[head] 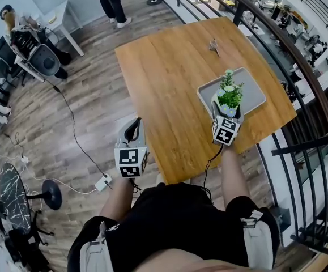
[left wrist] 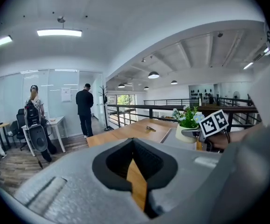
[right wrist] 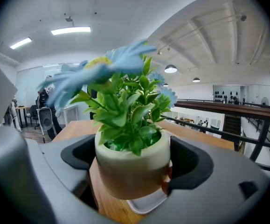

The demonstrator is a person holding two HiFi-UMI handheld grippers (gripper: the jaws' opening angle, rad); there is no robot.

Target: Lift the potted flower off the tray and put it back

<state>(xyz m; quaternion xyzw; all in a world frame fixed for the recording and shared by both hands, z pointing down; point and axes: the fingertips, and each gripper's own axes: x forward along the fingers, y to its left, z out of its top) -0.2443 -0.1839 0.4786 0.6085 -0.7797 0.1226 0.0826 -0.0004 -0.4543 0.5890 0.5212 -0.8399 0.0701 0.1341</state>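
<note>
Tray (head: 256, 90) lies under potted flower (right wrist: 131, 120) clamped by right claw (right wrist: 134, 171).

Tray (head: 254, 92) on table (head: 169, 78), near right, potted flower (head: 229, 98) over its near edge in right gripper (head: 227, 113), left gripper (head: 133, 127) off table

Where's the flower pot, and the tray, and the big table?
potted flower (right wrist: 132, 169), right gripper view, on the front of the pale pot.
tray (head: 255, 94), head view, on its bare grey floor.
table (head: 164, 78), head view, on the bare wood top.
</note>
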